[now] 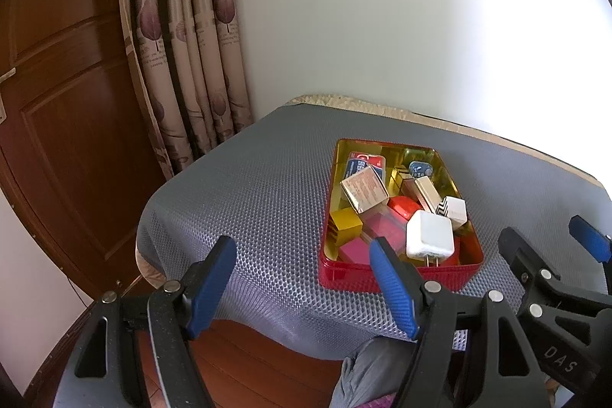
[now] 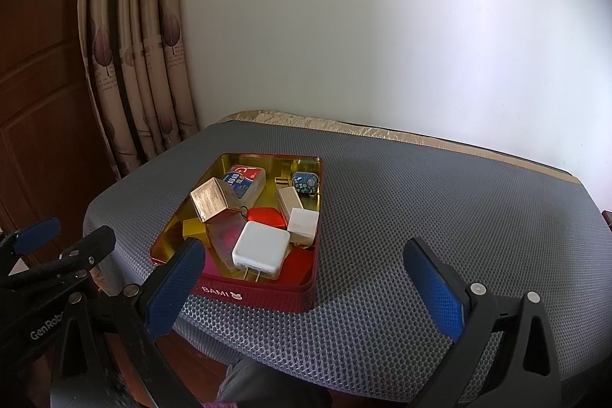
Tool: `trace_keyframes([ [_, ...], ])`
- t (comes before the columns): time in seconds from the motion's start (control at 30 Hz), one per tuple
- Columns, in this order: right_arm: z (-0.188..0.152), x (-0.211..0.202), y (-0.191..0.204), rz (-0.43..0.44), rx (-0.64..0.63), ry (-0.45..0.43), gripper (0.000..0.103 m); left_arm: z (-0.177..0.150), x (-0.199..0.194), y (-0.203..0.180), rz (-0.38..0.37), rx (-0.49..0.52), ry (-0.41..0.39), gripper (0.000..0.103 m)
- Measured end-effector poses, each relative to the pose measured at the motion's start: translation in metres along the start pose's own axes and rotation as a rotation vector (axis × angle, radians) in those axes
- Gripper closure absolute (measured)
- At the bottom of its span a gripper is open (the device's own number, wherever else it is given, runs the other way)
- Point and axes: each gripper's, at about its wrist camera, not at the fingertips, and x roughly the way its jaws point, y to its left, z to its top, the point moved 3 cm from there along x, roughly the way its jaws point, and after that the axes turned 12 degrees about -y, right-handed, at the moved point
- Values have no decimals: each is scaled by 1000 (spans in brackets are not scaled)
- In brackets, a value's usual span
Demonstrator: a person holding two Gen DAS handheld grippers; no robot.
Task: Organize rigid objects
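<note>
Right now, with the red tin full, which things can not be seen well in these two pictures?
- Pink blocks: left wrist view, partly hidden by the white charger and a blue pad of the left tongs.
- Yellow block: right wrist view, mostly behind the tan carton.
- Carton print: too small in both views.
- Red tin floor: covered by the contents.

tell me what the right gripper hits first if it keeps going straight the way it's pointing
Probably the bare grey mesh mat, to the right of the red tin. The right gripper is open and empty; depth is hard to judge.
</note>
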Motion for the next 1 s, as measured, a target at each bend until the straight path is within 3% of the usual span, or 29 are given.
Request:
trace_keyframes([
  [1.0, -1, 0, 4, -2, -4, 6, 0, -4, 5, -1, -6, -1, 31, 29],
])
